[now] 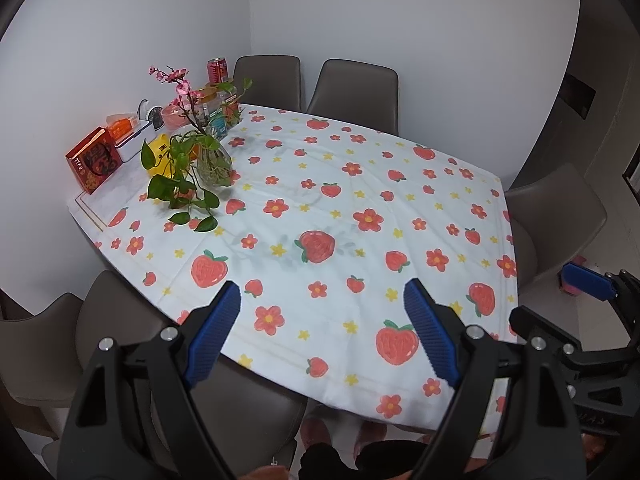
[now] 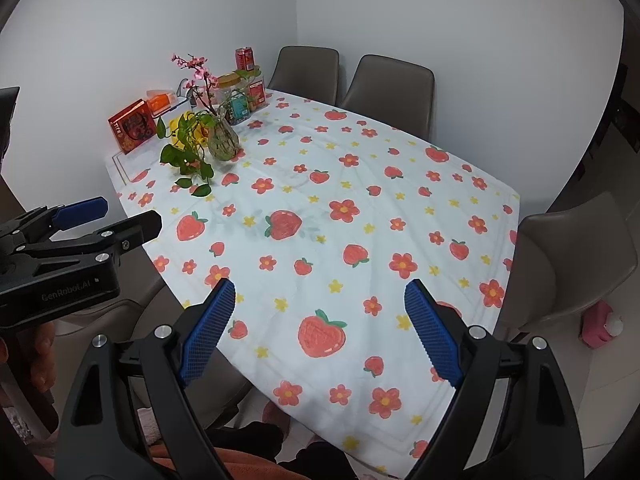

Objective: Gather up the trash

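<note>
Trash is not plainly visible; the likeliest candidate is the red can point(image 1: 217, 70) at the far left corner. Both the left gripper point(image 1: 322, 334) and right gripper point(image 2: 320, 330) hover wide apart and empty over the near table point(image 1: 400, 208) edge. A good reach passes right of the vase point(image 1: 214, 162).

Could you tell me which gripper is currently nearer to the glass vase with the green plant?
Left, by a modest margin. The left gripper hovers open over the table's near edge on the glass vase side; the right gripper, also open, sits beside it, farther from the vase.
</note>
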### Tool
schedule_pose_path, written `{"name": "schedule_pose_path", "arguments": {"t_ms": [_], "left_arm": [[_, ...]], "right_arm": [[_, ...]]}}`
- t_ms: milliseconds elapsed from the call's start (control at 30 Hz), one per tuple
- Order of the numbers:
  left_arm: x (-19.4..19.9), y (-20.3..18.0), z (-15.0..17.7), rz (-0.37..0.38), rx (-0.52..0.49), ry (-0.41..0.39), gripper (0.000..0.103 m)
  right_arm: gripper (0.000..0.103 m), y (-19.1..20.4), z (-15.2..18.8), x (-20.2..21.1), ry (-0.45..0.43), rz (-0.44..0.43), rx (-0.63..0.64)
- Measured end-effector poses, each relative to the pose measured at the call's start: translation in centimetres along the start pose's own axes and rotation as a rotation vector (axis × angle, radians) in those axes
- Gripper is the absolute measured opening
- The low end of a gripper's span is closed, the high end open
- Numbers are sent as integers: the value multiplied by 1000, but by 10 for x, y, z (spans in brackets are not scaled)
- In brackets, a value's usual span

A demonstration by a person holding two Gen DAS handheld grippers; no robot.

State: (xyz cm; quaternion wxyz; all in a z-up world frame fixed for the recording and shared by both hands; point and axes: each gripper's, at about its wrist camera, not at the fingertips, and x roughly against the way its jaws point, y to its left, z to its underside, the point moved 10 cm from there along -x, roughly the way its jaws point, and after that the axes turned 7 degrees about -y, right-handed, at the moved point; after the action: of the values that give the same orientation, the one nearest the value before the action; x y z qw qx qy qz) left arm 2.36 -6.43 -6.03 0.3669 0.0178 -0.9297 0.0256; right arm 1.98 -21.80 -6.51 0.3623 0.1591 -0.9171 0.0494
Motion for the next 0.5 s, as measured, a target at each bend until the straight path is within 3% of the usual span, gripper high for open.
{"name": "schedule_pose_path", "arguments": {"t_ms": [500], "left_arm": [[2,-5,2,-3,7,0,84]], "right_arm": [[84,-2,-1,3,-8,23,-25]]}}
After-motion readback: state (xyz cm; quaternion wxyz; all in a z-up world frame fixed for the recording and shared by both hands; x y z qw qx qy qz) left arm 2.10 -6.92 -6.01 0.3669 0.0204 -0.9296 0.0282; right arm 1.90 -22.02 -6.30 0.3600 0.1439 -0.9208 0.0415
